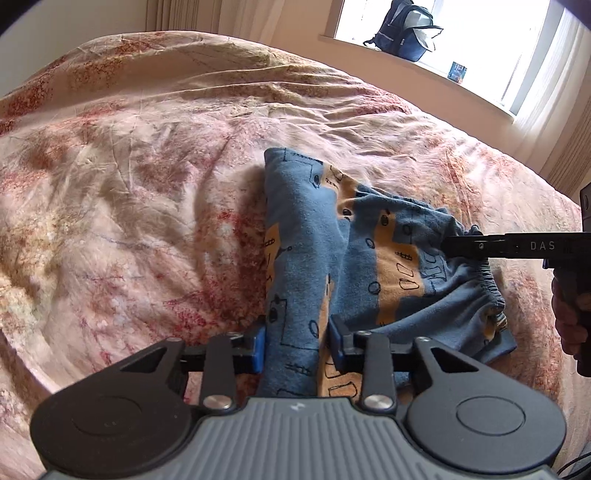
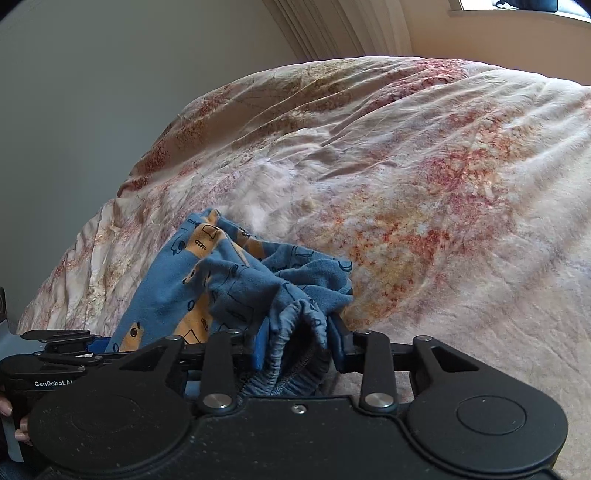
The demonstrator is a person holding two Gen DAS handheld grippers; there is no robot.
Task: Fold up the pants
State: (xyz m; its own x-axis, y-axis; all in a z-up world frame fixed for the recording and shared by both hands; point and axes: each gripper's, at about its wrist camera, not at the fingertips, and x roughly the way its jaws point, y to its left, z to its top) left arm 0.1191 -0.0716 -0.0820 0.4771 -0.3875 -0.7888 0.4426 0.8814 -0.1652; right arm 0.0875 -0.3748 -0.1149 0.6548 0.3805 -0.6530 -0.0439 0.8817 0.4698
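Blue and orange printed pants point(image 1: 369, 240) lie bunched on the bed, one leg stretching away and the elastic waistband to the right. My left gripper point(image 1: 297, 343) is shut on the near end of a leg, its blue pads pressing the cloth from both sides. My right gripper point(image 2: 299, 345) is shut on the gathered waistband point(image 2: 291, 317), with the pants point(image 2: 229, 280) crumpled in front of it. From the left wrist view the right gripper point(image 1: 456, 246) comes in from the right edge, a hand behind it. In the right wrist view the left gripper point(image 2: 74, 343) shows low at the left.
A pink and red floral bedspread point(image 1: 147, 166) covers the whole bed, rumpled in soft folds. A dark backpack point(image 1: 406, 33) and a small box point(image 1: 457, 71) stand on the windowsill behind. Curtains point(image 1: 569, 122) hang at the right; a plain wall point(image 2: 92, 110) runs along the bed's far side.
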